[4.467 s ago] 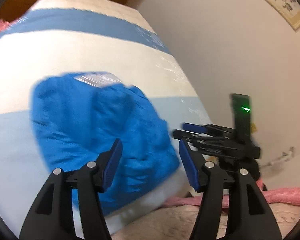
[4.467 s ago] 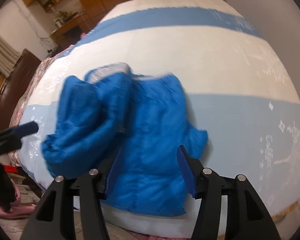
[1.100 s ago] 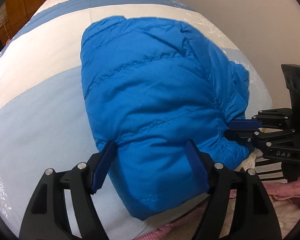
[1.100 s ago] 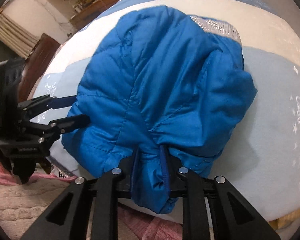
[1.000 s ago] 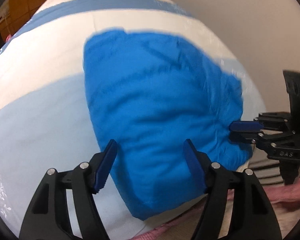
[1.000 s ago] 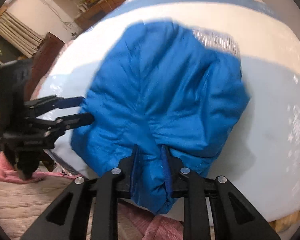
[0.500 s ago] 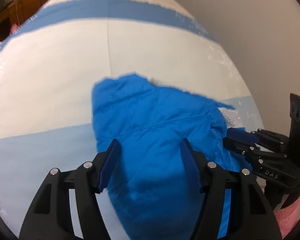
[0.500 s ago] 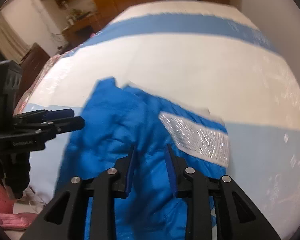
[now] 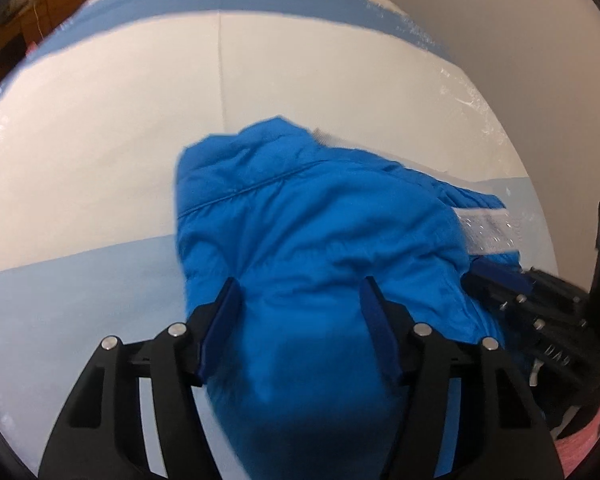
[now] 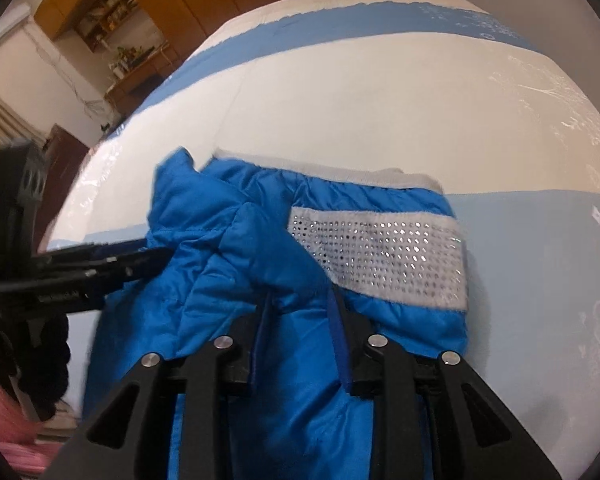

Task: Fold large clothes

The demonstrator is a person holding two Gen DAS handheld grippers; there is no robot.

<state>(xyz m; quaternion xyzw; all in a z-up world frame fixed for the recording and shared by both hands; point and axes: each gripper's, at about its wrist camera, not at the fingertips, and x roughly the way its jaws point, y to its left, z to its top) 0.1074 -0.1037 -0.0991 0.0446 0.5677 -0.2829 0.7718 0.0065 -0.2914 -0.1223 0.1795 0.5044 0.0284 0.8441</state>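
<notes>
Blue jacket [image 9: 320, 240] now doubled over on bed [image 10: 380, 100]: fold landed. Right gripper [image 10: 300, 312] loosening but still pinching fabric; left gripper [image 9: 300, 300] narrowed, straddling padding, grip unclear.

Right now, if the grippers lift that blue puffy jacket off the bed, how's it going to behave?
The blue jacket is quilted and puffy, so it's probably light but bulky. It bunches in soft folds between the right gripper, so unheld parts will likely sag. Its smooth shell may slip on the bedspread. The sparkly band looks a little stiffer.
</notes>
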